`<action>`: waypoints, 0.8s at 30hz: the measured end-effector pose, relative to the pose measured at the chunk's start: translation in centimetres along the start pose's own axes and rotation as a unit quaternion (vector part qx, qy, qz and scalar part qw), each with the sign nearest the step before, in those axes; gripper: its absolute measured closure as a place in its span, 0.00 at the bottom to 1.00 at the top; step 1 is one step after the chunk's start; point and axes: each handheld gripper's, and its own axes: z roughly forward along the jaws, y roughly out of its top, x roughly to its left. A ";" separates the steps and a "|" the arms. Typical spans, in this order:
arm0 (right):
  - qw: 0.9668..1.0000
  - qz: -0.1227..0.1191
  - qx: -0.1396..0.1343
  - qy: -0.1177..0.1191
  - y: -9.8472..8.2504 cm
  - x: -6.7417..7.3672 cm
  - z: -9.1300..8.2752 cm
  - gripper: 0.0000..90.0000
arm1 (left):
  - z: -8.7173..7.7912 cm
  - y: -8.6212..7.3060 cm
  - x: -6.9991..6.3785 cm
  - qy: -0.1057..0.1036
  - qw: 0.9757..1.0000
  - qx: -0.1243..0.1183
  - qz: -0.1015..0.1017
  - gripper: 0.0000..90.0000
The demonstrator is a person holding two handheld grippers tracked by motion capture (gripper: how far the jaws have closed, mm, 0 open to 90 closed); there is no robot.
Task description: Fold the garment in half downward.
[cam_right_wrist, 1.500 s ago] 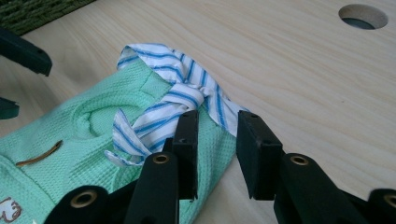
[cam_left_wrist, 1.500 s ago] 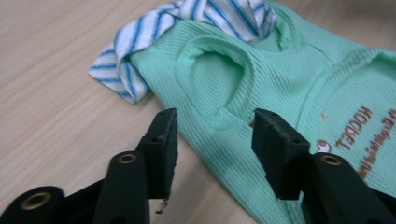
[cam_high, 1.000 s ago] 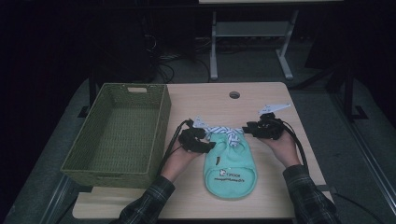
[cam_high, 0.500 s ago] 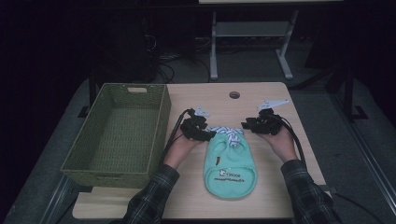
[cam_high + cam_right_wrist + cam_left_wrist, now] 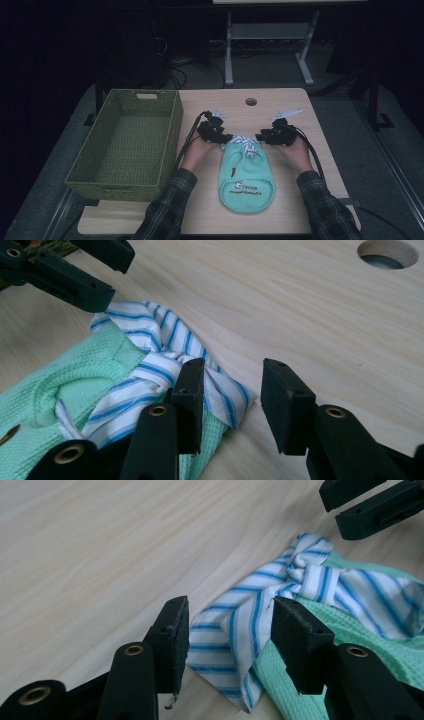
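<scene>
Since the earlier frames the left gripper (image 5: 226, 137) has slid in toward the mint-green bib (image 5: 246, 176), its jaws just closing yet apart, astride one blue-striped tie end (image 5: 235, 647) without pressing it. The right gripper (image 5: 262, 136) – jaws apart, the other tie end (image 5: 227, 396) between them, unpinched – stands at the bib's opposite top corner. The bib lies flat on the wooden table (image 5: 300, 200), just right of the green woven basket (image 5: 125, 145); a cable hole (image 5: 251, 102) lies beyond the bib.

A dim lab: cables (image 5: 200, 55) and metal stand (image 5: 267, 35) behind the table (image 5: 280, 100).
</scene>
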 end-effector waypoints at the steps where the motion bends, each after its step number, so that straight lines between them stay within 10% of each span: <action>1: 1.000 0.005 0.004 0.001 -0.1 0.0 0.2 0.68 | 0.2 -0.1 0.1 -0.002 1.000 0.004 -0.001 0.55; 13: 0.999 0.002 0.029 0.015 -0.9 -0.4 2.2 0.66 | 2.0 -1.3 0.3 -0.030 0.999 0.022 -0.008 0.62; 24: 0.999 -0.011 0.050 0.019 -1.1 -0.1 2.3 0.86 | 2.4 -1.6 0.3 -0.043 0.999 0.026 0.011 0.79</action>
